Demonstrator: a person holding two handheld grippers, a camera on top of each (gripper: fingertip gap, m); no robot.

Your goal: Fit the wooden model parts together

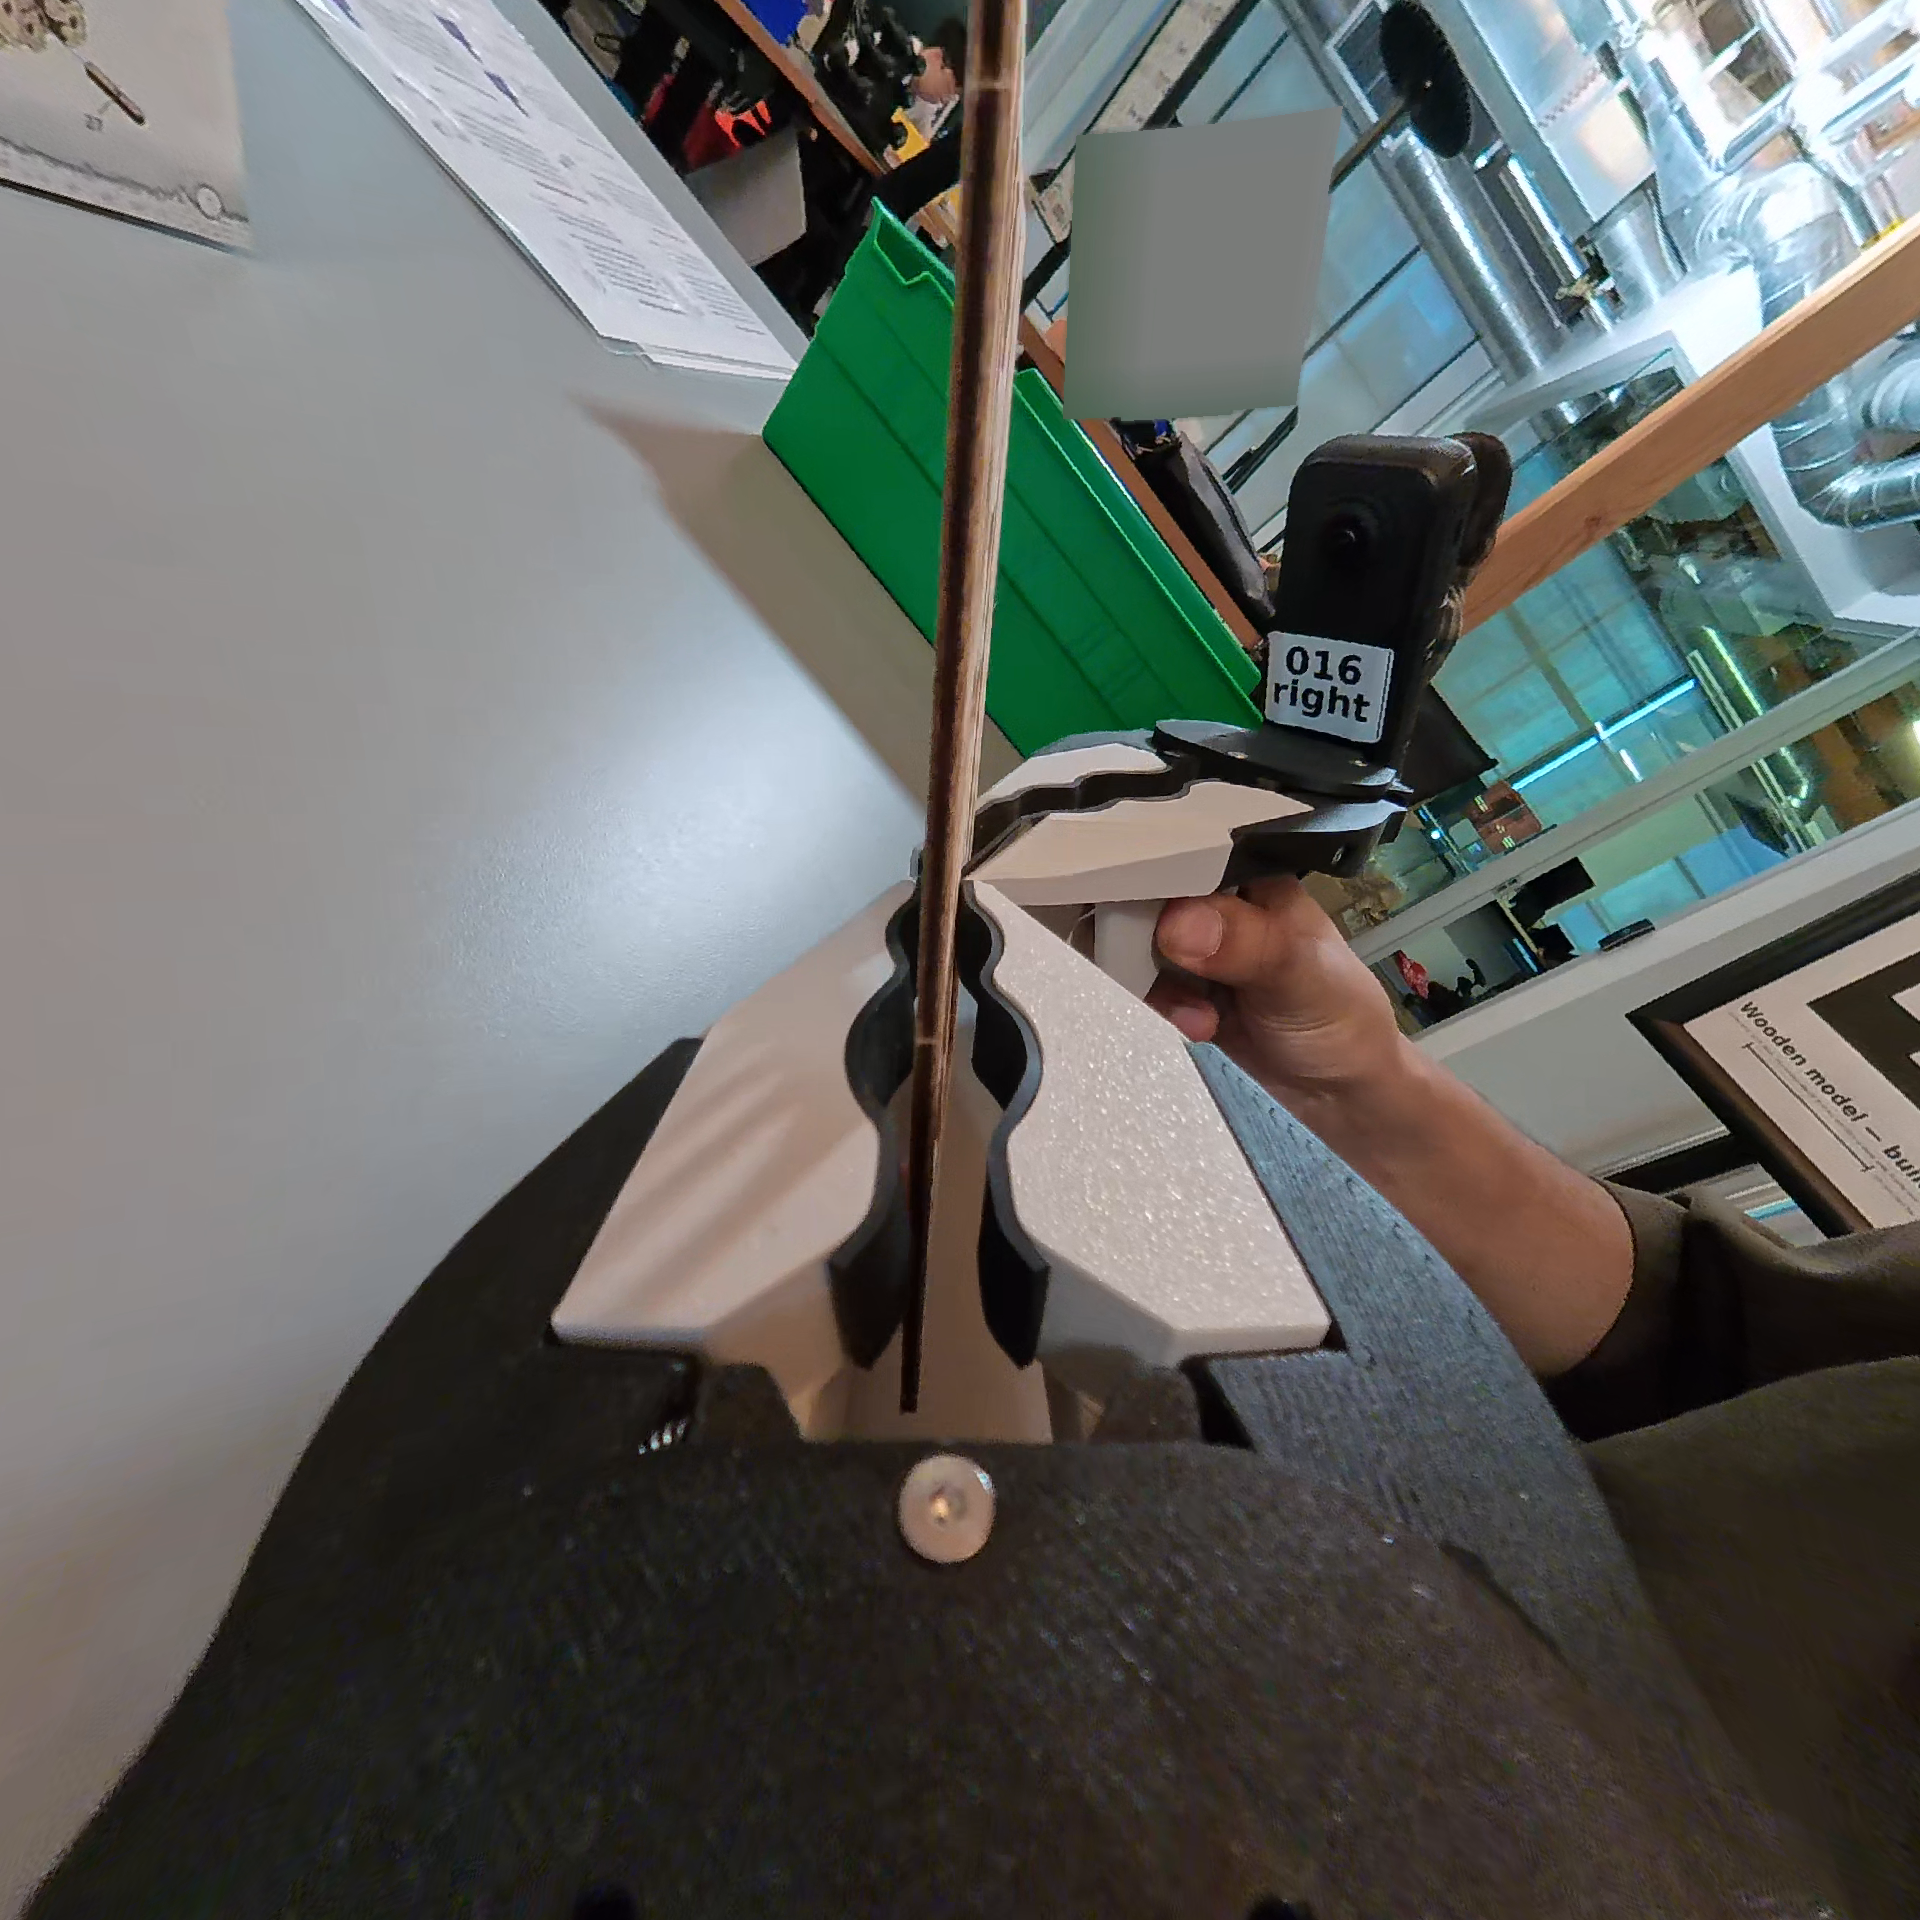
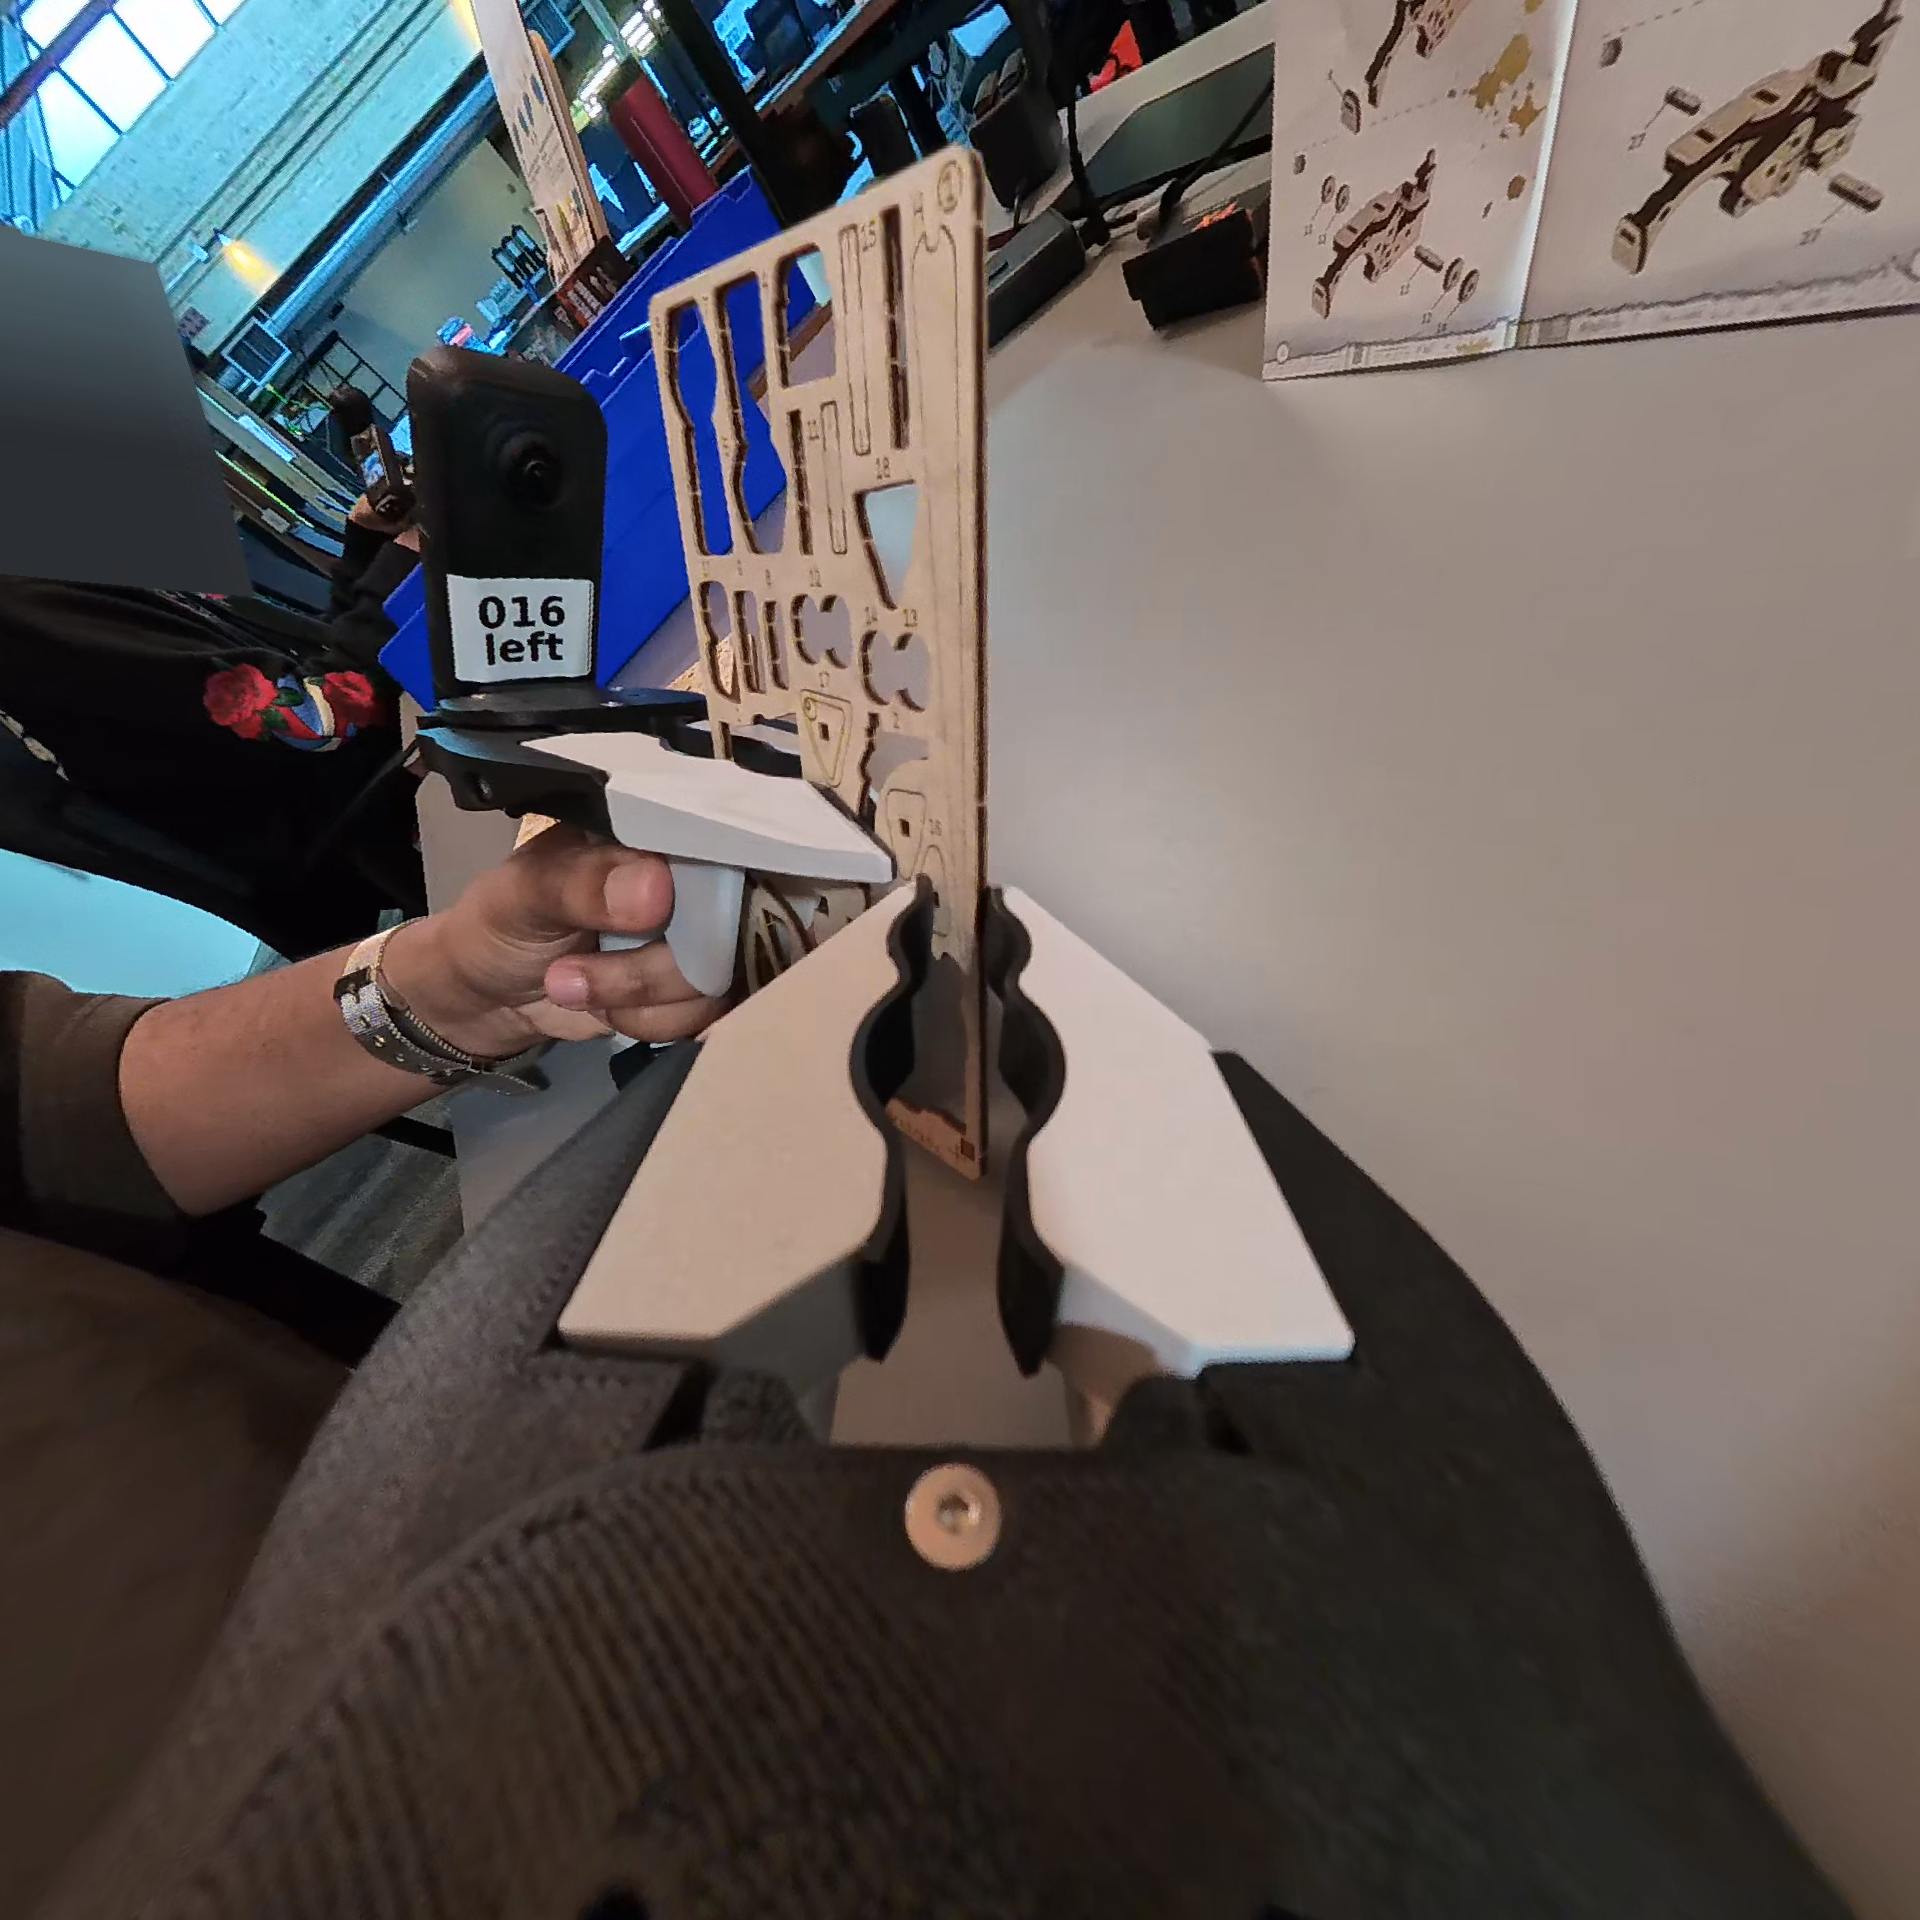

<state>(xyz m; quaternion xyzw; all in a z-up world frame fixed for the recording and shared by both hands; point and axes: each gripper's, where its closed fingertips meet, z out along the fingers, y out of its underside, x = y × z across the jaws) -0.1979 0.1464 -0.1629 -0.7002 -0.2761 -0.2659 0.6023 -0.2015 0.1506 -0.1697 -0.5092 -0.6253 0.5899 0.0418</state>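
A thin laser-cut wooden sheet (image 2: 956, 727) with several part cut-outs stands upright above the grey table (image 2: 1455, 727). In the left wrist view the sheet (image 1: 977, 416) shows edge-on. My right gripper (image 2: 956, 899) is shut on the sheet's lower right edge. My left gripper (image 1: 940, 914) is shut on the same sheet from the other side. The two grippers meet at the sheet, tips almost touching; the right gripper (image 1: 966, 852) shows in the left wrist view and the left gripper (image 2: 888, 862) in the right wrist view. A hand holds each grip.
Printed assembly instructions (image 2: 1558, 177) lie at the far end of the table, and papers (image 1: 551, 177) too. A green bin (image 1: 1039, 540) stands past the table edge and blue bins (image 2: 644, 468) behind the sheet. A framed sign (image 1: 1818, 1060) stands at the right. A person (image 2: 156, 707) sits at the left. My two grippers' fingertips are within a few centimetres of each other.
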